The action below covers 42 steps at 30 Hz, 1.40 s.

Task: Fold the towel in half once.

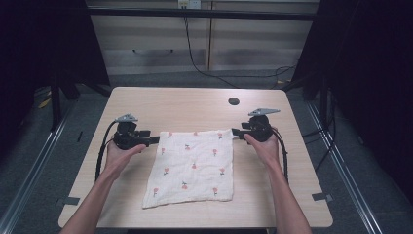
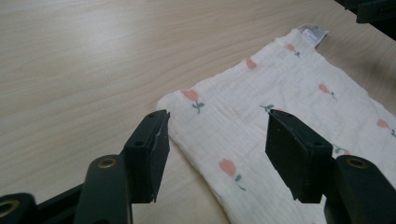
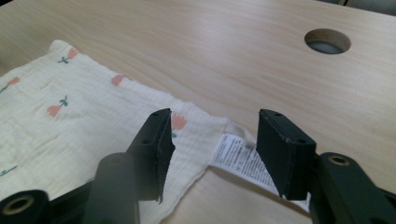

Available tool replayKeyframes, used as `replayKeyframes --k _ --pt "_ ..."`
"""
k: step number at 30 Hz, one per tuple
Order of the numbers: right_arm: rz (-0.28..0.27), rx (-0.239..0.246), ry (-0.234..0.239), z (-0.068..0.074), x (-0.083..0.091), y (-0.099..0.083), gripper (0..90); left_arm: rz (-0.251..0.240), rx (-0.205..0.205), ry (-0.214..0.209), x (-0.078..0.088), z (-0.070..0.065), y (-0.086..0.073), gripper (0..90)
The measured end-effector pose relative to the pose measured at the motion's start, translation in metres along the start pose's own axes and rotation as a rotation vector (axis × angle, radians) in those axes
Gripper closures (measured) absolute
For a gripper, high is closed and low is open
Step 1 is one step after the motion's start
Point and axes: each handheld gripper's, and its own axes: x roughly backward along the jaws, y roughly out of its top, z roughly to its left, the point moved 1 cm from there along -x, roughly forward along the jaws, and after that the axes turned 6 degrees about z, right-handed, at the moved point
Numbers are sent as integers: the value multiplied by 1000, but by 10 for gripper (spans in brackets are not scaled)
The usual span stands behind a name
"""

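The tabletop is of pale wood with a fine grain, and it takes the middle of the high view. A round cable hole sits in its upper right part. In the centre and lower centre of this view a cream cloth with small red flowers lies flat and spread out. A white care label sticks out at its corner, in the lower middle of the right gripper view.

The left tongs are at the upper left corner of the cloth and the right tongs at its upper right corner. Both stand wide open and hold nothing. In the left gripper view the cloth edge lies under the gap between the jaws; in the right gripper view the label lies there.

Around the tabletop the room is dark. The floor is grey, with metal rails along the left and right sides. At the top of the high view there are pale cabinet fronts, and a black cable hangs down before them.
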Motion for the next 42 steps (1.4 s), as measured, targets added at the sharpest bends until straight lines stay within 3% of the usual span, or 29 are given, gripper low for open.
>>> replayKeyframes --k 2,6,9,13,15,18,23,25,26,28,31,37,41,42 --pt "12 6 -1 -2 -4 4 473 -2 22 7 -2 4 3 390" --pt "45 2 3 -3 -17 7 474 5 17 22 -8 11 7 461" --pt "63 23 5 0 -25 8 496 -1 43 20 -10 21 11 449" --pt "82 28 8 2 -36 10 519 30 52 36 -20 29 12 481" --pt "109 20 0 -1 -43 10 519 11 66 44 -24 31 10 515" --pt "149 42 -7 -3 -51 10 509 19 77 38 -28 35 9 520" --pt "160 28 19 -7 -62 4 493 24 77 11 -43 33 6 509" --pt "167 22 29 -6 -64 3 492 24 90 26 -49 31 4 508" --pt "167 30 30 -7 -66 2 494 23 100 11 -53 32 3 508" --pt "170 15 30 -7 -66 1 506 45 84 34 -56 31 2 508" --pt "178 20 26 -7 -65 1 555 49 86 24 -61 30 1 515" --pt "170 10 23 -9 -64 -1 734 51 67 45 -64 30 3 534" --pt "165 7 37 -9 -64 -1 808 59 36 75 -68 23 3 641" --pt "166 10 36 -9 -64 -1 826 56 29 100 -69 21 3 689"
